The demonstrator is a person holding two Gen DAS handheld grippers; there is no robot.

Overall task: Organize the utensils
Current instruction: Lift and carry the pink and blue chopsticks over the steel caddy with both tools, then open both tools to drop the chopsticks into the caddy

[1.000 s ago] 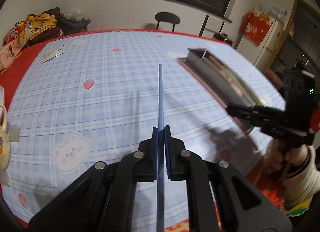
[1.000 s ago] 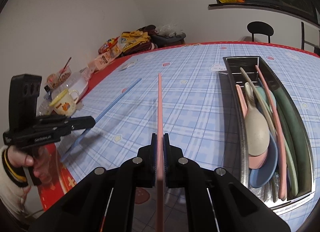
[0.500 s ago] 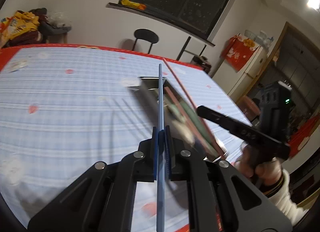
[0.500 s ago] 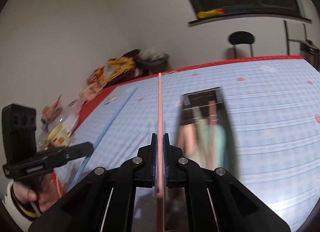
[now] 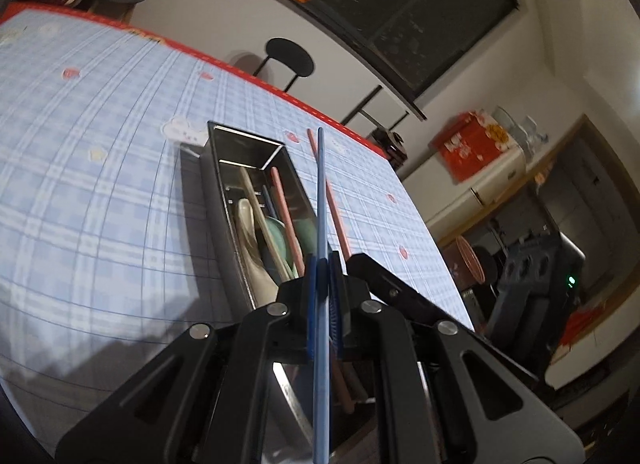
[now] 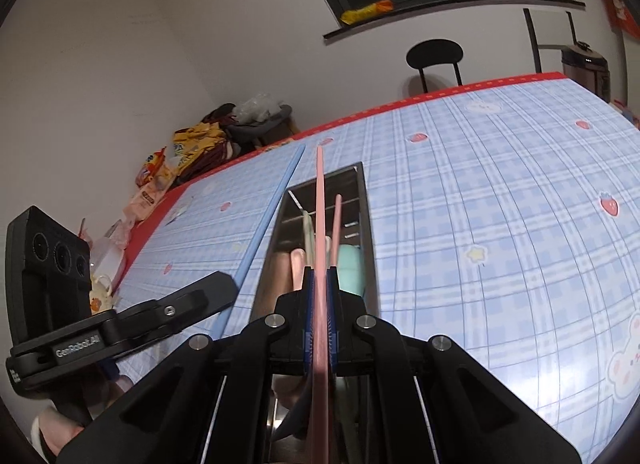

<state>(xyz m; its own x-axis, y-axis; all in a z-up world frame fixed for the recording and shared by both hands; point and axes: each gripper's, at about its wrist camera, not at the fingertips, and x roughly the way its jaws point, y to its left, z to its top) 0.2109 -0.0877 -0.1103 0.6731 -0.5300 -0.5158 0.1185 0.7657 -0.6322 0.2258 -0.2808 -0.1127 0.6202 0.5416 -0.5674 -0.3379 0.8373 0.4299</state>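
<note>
While two grippers pinch, two chopsticks (image 5: pixel 320 200) (image 6: pixel 320 224) show.

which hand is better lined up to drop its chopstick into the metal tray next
Right. The right gripper holds its pink chopstick lengthwise above the metal tray; the left gripper's blue chopstick crosses the tray's far wall.

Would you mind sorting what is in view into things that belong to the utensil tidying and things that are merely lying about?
Job in hand:
- blue chopstick, clamped in the left hand-held gripper
- pink chopstick, clamped in the right hand-held gripper
- metal utensil tray
- spoons already in the tray

Lying about:
- snack packets
- yellow mug
- black chair
</note>
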